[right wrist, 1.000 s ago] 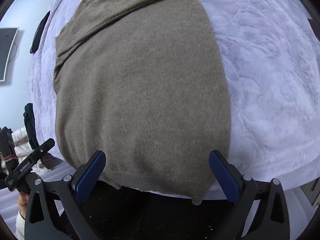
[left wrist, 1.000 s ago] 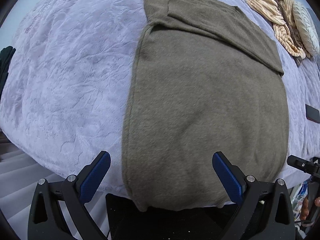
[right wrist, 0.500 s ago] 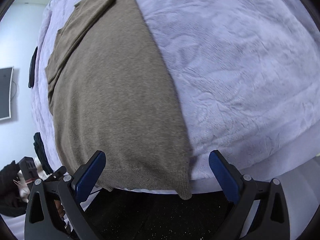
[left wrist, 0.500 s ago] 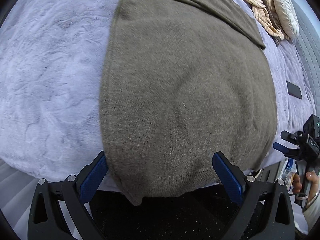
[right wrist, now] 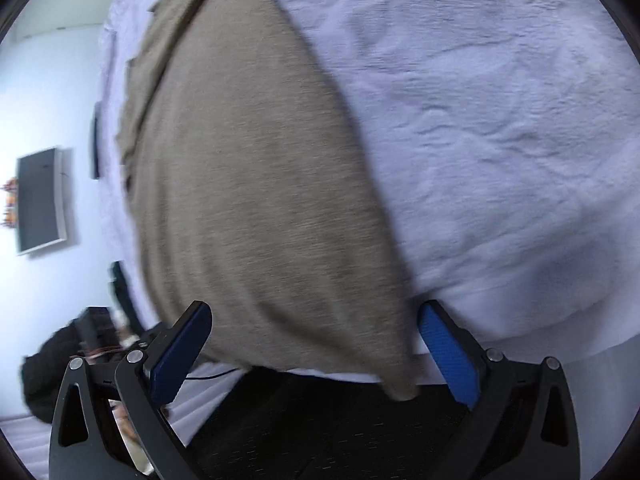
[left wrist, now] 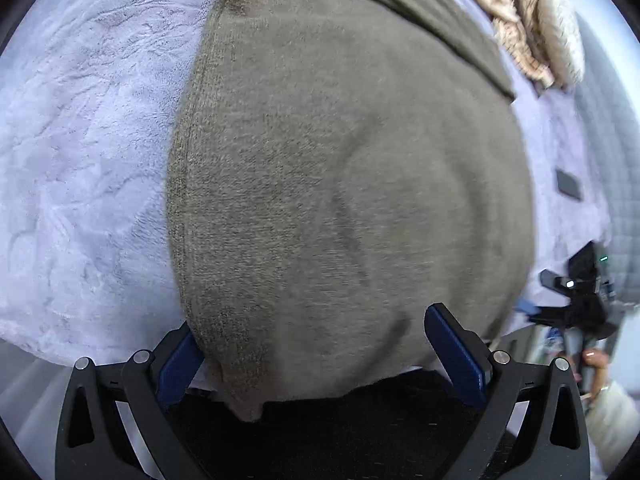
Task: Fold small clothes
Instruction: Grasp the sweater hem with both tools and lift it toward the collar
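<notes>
An olive-brown knit sweater (left wrist: 340, 184) lies flat on a pale lilac bed cover (left wrist: 80, 160), its sleeves folded in across the far end. Its hem hangs slightly over the near bed edge. My left gripper (left wrist: 316, 352) is open, its blue pads straddling the hem's left corner. The sweater also shows in the right wrist view (right wrist: 256, 200), where my right gripper (right wrist: 316, 348) is open and straddles the hem's right corner, which droops between the pads. In the left wrist view the right gripper (left wrist: 576, 300) shows at the far right, hand-held.
A striped beige garment pile (left wrist: 520, 20) lies at the far right of the bed. A dark phone-like slab (left wrist: 568, 184) lies on the cover right of the sweater. A wall screen (right wrist: 40, 200) hangs on the left. Bare bed cover (right wrist: 500, 120) lies right of the sweater.
Both grippers have moved forward and down to the sweater's near hem, the left toward its left corner, the right toward its right corner. Both stay open. The sweater has not moved.
</notes>
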